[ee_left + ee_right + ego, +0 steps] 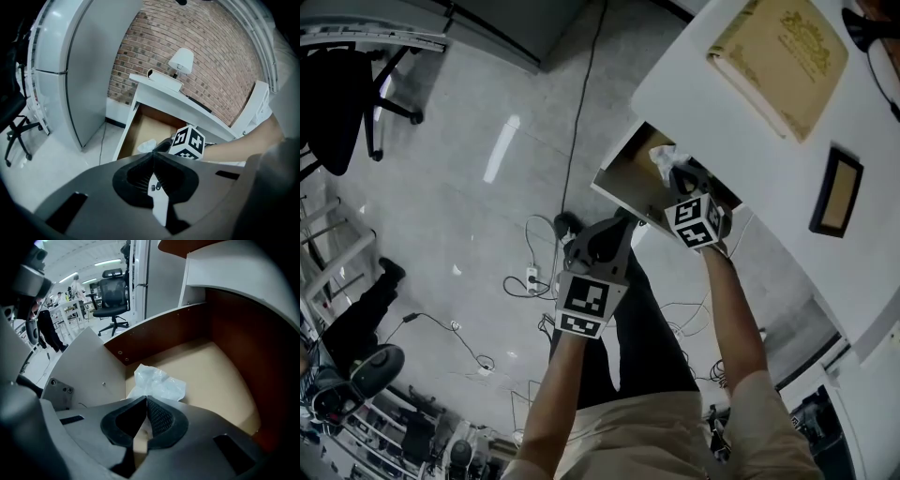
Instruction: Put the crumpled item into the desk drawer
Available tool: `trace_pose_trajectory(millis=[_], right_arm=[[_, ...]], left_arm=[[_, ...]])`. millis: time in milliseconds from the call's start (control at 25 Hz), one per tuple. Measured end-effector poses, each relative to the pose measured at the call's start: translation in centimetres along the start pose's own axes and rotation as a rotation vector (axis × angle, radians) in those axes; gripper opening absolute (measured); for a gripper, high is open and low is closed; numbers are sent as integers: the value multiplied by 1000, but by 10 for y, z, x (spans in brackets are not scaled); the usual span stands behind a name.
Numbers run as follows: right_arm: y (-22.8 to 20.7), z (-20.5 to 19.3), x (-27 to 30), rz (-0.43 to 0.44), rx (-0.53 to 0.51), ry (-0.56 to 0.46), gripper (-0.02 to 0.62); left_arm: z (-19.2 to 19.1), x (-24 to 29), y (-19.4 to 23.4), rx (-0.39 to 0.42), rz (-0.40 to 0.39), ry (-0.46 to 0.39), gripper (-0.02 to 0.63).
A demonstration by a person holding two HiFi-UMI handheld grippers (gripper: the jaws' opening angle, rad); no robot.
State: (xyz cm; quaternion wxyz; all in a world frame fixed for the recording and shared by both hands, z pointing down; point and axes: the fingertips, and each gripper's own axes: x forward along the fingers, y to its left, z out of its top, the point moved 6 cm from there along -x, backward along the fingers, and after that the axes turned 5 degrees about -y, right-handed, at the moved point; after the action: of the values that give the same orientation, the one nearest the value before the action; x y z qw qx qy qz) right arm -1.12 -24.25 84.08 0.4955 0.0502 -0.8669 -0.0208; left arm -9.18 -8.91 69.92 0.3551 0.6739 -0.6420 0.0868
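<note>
One crumpled item (157, 383) (right gripper (146, 399) pinching), drawer (225, 376)

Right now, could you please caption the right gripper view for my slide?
Right tongs pinching a crumpled white item inside the open desk drawer.

We see a white crumpled item (157, 383) (faintly bluish in its folds) against the drawer (220, 376), which is tan on the floor and reddish-brown on the walls. The desk (741, 131) is white, the book (780, 58) yellowish-tan and the brick wall (215, 65) red-brown. The marker cube (696, 221) carries black-and-white squares. The picture frame (836, 192) looks black, perhaps dark brown.
</note>
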Motion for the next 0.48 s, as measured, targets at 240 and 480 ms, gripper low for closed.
trace_pose_trajectory(millis=[240, 480], right_arm=[[1, -1, 0, 0, 25, 6, 55], [1, 4, -16, -25, 97, -14, 57]], left_arm=[[-13, -13, 7, -8, 10, 26, 15], [-3, -12, 2, 29, -25, 31, 15]])
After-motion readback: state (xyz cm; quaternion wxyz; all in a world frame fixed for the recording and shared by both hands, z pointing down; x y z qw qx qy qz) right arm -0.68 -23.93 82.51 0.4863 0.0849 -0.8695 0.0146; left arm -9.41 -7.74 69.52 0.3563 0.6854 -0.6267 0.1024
